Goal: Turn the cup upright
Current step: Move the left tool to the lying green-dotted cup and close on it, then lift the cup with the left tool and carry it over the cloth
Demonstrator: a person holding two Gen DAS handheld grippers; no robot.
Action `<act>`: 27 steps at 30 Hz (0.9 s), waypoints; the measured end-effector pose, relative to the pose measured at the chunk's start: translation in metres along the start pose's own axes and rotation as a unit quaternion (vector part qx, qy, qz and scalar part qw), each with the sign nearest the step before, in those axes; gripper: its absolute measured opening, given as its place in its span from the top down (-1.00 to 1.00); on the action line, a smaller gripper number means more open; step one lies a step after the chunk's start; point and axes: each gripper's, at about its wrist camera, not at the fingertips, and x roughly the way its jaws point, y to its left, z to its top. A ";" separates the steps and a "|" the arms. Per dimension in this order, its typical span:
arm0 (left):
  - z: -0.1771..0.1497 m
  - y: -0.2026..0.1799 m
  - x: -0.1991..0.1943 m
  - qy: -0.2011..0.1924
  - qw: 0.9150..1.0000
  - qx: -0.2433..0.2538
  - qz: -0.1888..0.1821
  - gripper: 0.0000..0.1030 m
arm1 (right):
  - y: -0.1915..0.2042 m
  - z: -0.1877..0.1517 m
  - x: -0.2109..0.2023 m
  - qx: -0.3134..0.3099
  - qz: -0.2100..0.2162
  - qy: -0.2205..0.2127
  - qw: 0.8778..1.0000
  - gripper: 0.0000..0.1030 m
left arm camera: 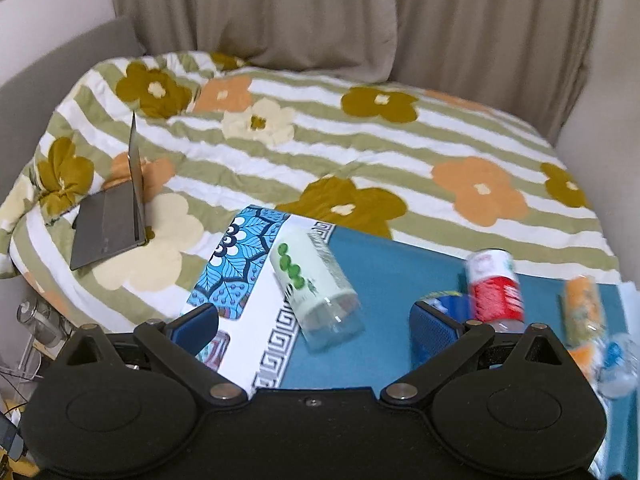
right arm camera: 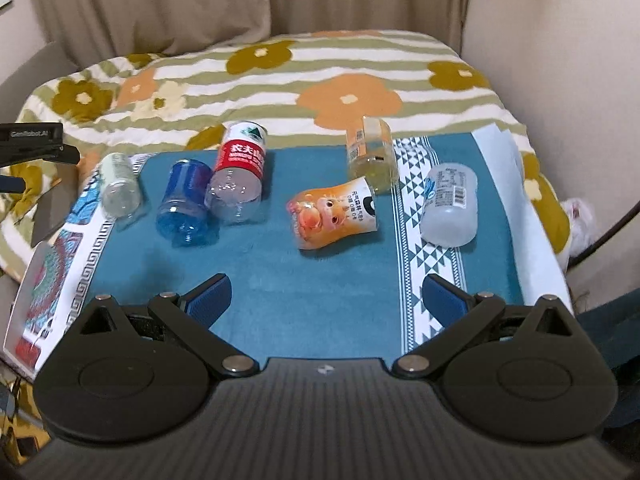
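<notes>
Several cut-bottle cups lie on their sides on a teal mat [right arm camera: 320, 272] on the bed. In the left wrist view my left gripper [left arm camera: 316, 320] is open, with a white cup with green dots [left arm camera: 310, 280] lying between and just beyond its fingers. A red-labelled cup [left arm camera: 496, 284] and a blue cup [left arm camera: 448, 300] lie by the right finger. In the right wrist view my right gripper [right arm camera: 326, 296] is open and empty, short of an orange cartoon cup [right arm camera: 334, 216]. The red-labelled cup [right arm camera: 238, 172], the blue cup [right arm camera: 184, 204], the white cup [right arm camera: 118, 184], a yellowish cup [right arm camera: 372, 152] and a frosted cup [right arm camera: 452, 204] also show there.
A floral striped quilt [left arm camera: 360, 152] covers the bed behind the mat. An open grey laptop [left arm camera: 116, 216] sits on the quilt at the left. Beige curtains [left arm camera: 360, 12] hang at the back. The left gripper's body [right arm camera: 32, 140] shows at the left edge of the right wrist view.
</notes>
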 end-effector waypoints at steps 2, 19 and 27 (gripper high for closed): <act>0.011 0.007 0.024 0.013 1.000 -0.010 -0.004 -1.00 | 0.004 0.004 0.011 0.007 -0.012 0.011 1.000 -1.00; 0.032 0.018 0.142 0.141 0.987 -0.055 -0.057 -0.73 | 0.034 0.018 0.068 0.064 -0.045 0.072 0.994 -1.00; 0.031 0.016 0.145 0.142 0.986 -0.044 -0.073 -0.45 | 0.037 0.023 0.076 0.070 -0.042 0.079 0.994 -1.00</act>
